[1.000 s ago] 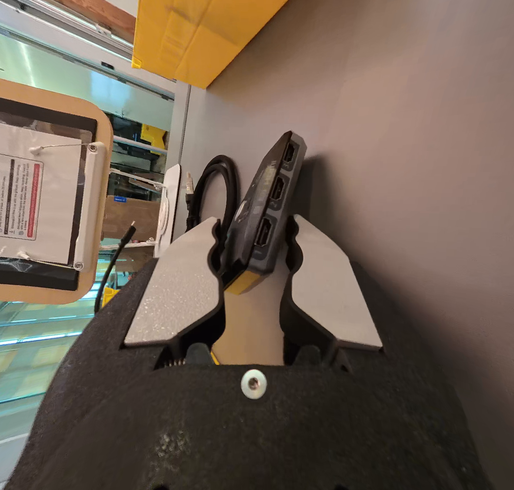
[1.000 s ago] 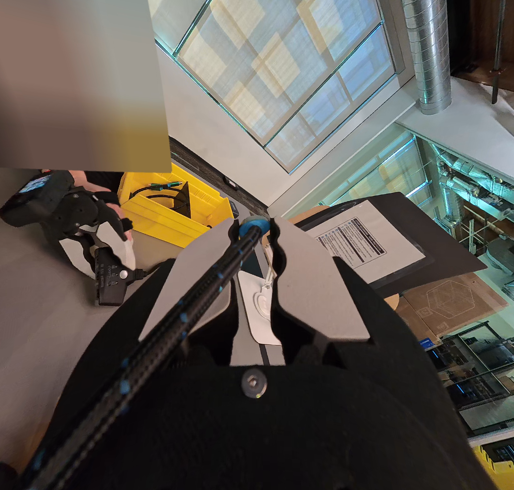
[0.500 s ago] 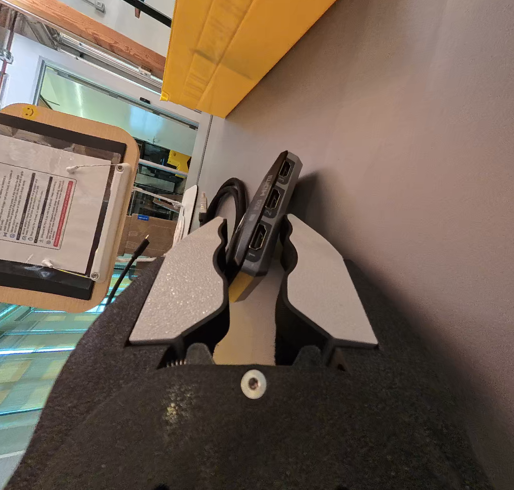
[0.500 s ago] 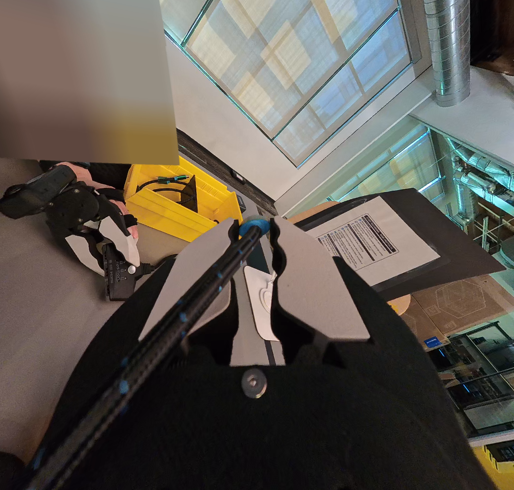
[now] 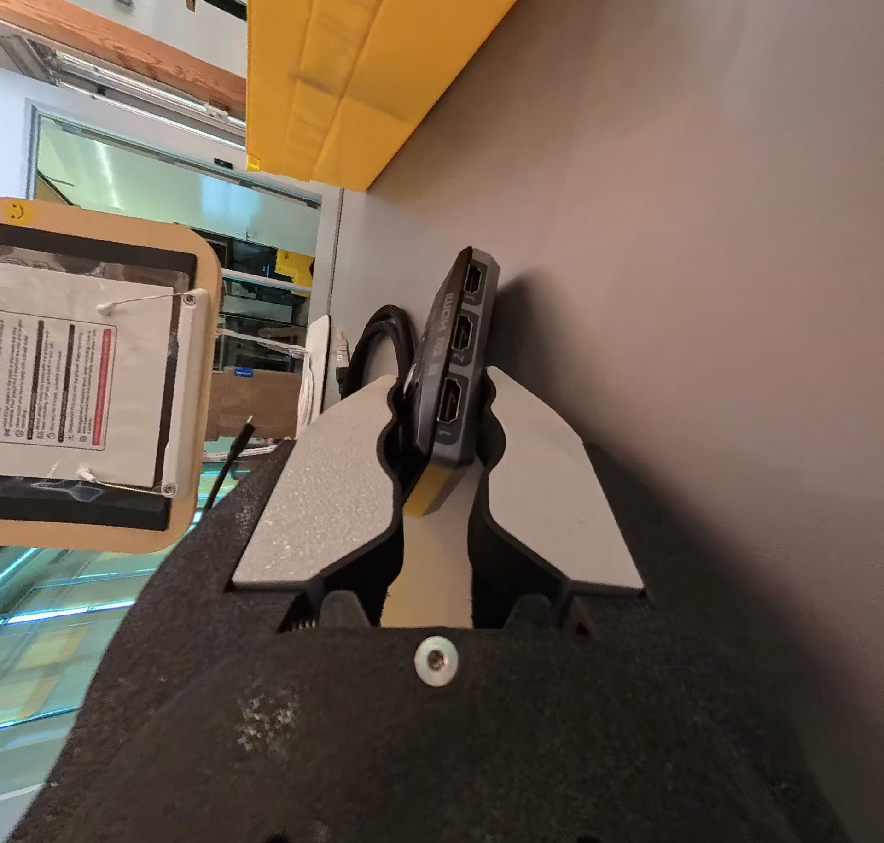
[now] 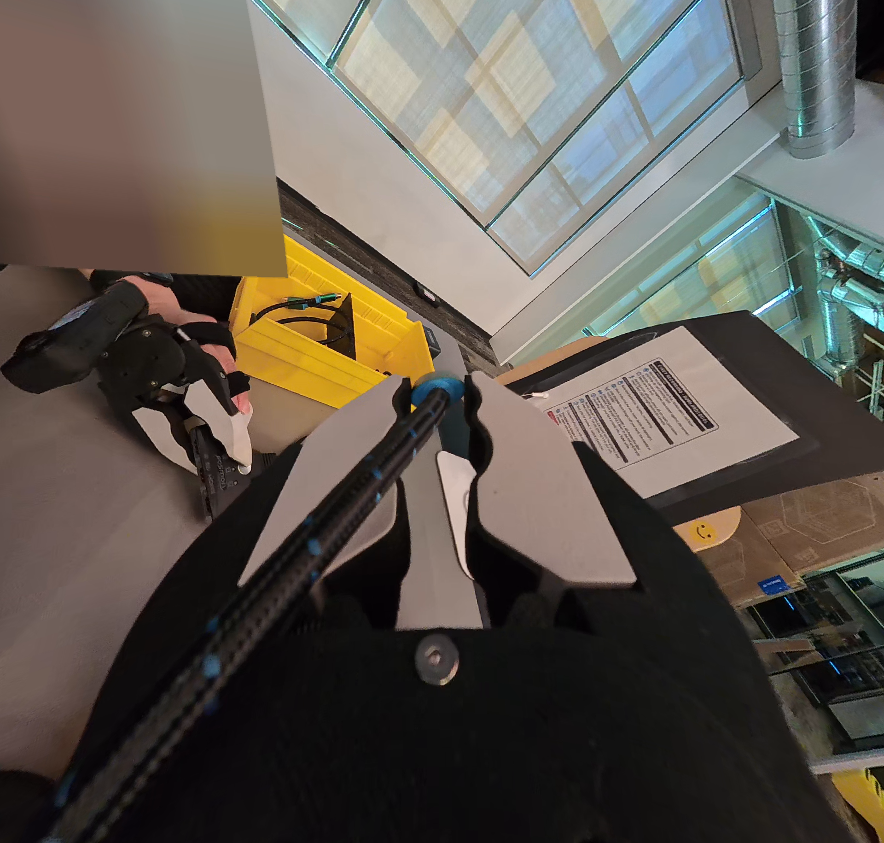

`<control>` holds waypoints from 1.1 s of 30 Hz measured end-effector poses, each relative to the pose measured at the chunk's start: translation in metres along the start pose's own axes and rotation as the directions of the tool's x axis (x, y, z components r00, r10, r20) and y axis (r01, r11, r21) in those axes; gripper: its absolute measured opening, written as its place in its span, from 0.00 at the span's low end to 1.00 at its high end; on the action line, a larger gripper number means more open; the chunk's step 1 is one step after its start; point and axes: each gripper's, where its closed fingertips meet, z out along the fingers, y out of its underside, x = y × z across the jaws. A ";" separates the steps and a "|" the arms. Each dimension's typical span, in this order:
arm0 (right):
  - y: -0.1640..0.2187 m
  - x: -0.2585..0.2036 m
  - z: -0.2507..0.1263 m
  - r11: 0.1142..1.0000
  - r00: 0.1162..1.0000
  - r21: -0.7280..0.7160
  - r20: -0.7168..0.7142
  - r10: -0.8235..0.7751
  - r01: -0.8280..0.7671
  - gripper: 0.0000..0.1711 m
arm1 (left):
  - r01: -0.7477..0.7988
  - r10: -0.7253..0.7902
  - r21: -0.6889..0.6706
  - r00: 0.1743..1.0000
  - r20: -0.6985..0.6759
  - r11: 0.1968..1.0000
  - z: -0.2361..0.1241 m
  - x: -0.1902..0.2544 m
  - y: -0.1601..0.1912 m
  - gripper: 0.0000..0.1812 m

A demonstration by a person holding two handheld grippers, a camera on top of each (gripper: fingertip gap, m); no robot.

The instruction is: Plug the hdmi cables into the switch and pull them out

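My left gripper [image 5: 442, 401] is shut on the near end of the dark grey HDMI switch [image 5: 457, 365], which stands on its long edge against the grey table [image 5: 693, 293]. Three empty ports face me. A coiled black cable [image 5: 382, 341] lies behind the switch. My right gripper [image 6: 433, 391] is shut on an HDMI cable with a blue collar [image 6: 433, 387]; its black braided cord [image 6: 335, 523] runs back over the left finger. The plug tip is hidden. The right wrist view also shows the left gripper [image 6: 191, 418] holding the switch [image 6: 217, 478] at the left.
A yellow bin [image 6: 330, 341] holding more cables stands behind the left gripper; its side shows in the left wrist view [image 5: 373, 64]. A board with a printed sheet [image 5: 86, 370] stands beyond the table edge. A white flat device [image 6: 457, 499] lies on the table. Some 30 cm of space lies between my two pairs of fingers.
The left gripper has closed tighter on the switch and tilted a little. The right gripper, still holding the cable, has shifted so the left gripper and switch sit nearer its left finger.
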 end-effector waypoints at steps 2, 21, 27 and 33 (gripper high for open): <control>0.002 0.000 0.002 1.000 1.000 0.001 0.006 0.006 -0.006 0.13 | -0.010 0.010 -0.002 1.000 -0.008 1.000 0.001 -0.002 -0.003 0.15; 0.001 0.004 0.007 0.994 0.994 0.029 0.011 0.106 -0.106 0.13 | 0.129 -0.135 0.057 0.984 0.113 0.990 0.008 -0.090 -0.037 0.11; 0.010 0.001 0.044 0.943 0.943 -0.006 0.021 0.333 -0.333 0.13 | 0.276 -0.292 0.094 0.909 0.298 0.956 0.010 -0.152 -0.031 0.11; 0.041 -0.019 0.092 0.905 0.915 -0.143 -0.019 0.402 -0.401 0.13 | 0.315 -0.330 0.109 0.840 0.430 0.943 -0.002 -0.182 -0.023 0.12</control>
